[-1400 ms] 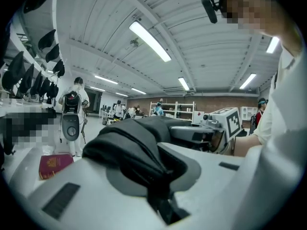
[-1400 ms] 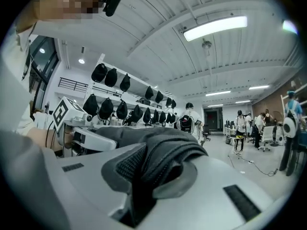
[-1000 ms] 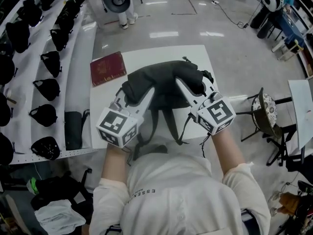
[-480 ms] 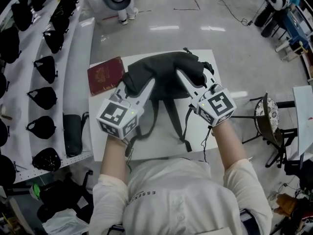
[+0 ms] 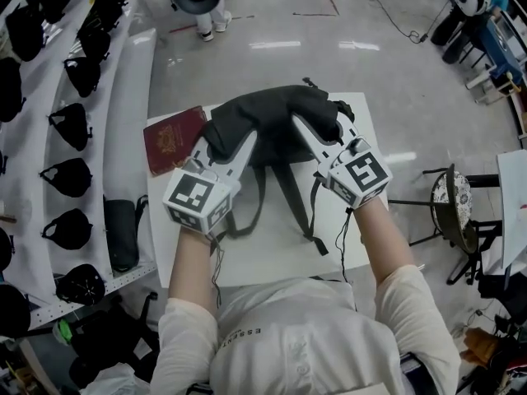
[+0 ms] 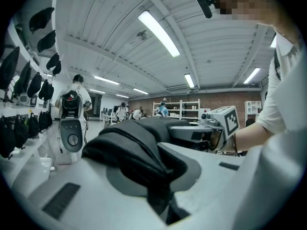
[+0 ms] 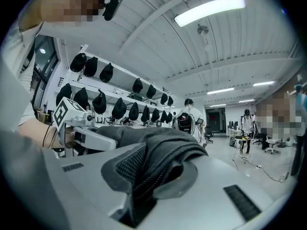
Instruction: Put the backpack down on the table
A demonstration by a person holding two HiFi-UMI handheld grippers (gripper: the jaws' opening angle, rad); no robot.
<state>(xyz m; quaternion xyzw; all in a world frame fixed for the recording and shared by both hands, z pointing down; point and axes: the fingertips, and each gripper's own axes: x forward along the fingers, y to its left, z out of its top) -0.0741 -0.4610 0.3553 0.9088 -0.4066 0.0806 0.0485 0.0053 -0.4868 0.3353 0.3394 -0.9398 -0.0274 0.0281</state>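
The black backpack [image 5: 276, 118] has moved further over the white bench [image 5: 272, 257], now centre frame beside the red book [image 5: 171, 138], with left gripper [image 5: 249, 144] and right gripper [image 5: 301, 127] each clamped on its fabric, probably to keep it level for lowering.

Partial "ESSE" lettering on shirt [image 5: 305, 344]

Head view looks steeply down on the table [image 5: 272, 257]; both gripper views sit close, level, sharing the backpack [image 6: 129, 145]
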